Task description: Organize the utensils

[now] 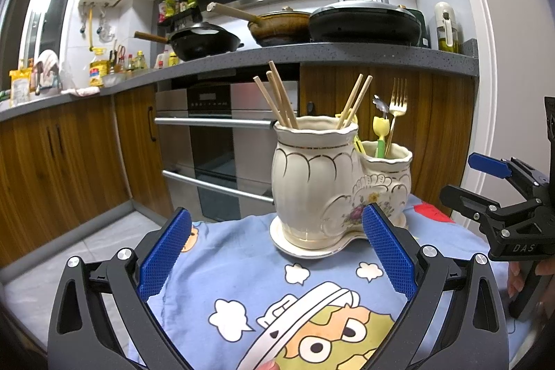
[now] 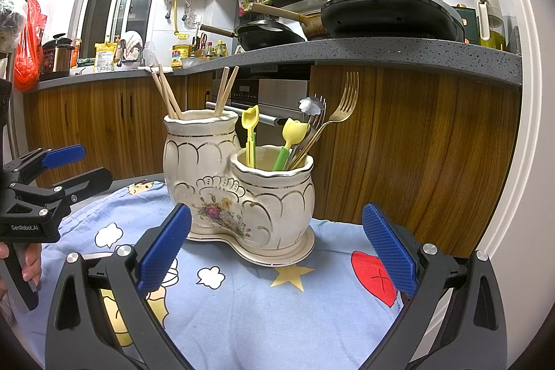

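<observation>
A cream ceramic double-pot utensil holder (image 1: 326,182) (image 2: 239,189) stands on a blue cartoon cloth. Its tall pot holds several wooden chopsticks (image 1: 277,96) (image 2: 170,96). Its low pot holds a gold fork (image 1: 395,110) (image 2: 340,106), a silver utensil (image 2: 310,106) and yellow-green plastic utensils (image 2: 295,137). My left gripper (image 1: 277,252) is open and empty, just in front of the holder. My right gripper (image 2: 277,252) is open and empty, also in front of it. Each gripper shows in the other's view: the right at the right edge (image 1: 485,186), the left at the left edge (image 2: 66,169).
The cloth-covered table (image 2: 277,307) is small, with its edges close around the holder. Behind stand wooden kitchen cabinets (image 2: 416,141), an oven (image 1: 215,141) and a grey counter (image 1: 312,56) with pans.
</observation>
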The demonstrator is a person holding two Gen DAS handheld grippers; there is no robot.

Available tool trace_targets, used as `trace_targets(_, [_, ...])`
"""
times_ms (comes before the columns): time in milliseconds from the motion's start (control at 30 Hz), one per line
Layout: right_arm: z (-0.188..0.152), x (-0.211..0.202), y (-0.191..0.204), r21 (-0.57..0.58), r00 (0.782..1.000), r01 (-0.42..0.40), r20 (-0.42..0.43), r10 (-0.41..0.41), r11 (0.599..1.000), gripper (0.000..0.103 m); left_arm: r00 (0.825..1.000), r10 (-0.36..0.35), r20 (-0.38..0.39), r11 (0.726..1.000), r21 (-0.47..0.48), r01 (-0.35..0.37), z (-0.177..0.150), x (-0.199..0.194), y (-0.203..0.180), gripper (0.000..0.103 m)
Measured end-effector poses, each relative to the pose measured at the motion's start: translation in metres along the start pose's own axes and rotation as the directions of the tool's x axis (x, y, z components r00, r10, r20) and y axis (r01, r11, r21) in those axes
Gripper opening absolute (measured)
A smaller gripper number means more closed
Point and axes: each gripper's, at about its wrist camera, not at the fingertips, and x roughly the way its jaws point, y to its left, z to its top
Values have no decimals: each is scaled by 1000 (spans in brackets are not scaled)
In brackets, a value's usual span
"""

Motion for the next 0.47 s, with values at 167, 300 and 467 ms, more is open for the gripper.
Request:
trace_targets(167, [0,0,0,0,1000,0,0,0,1000,98,1000,2,-5,1000,0,-2,-1,0,0,98])
trace_targets(300, [0,0,0,0,1000,0,0,0,1000,98,1000,10,-9,1000,-1,-10,-1,2,1,98])
trace_targets(467, [0,0,0,1,1000,-1,-1,1,1000,98,1000,10,-11,1000,-1,-10,-1,2,2,98])
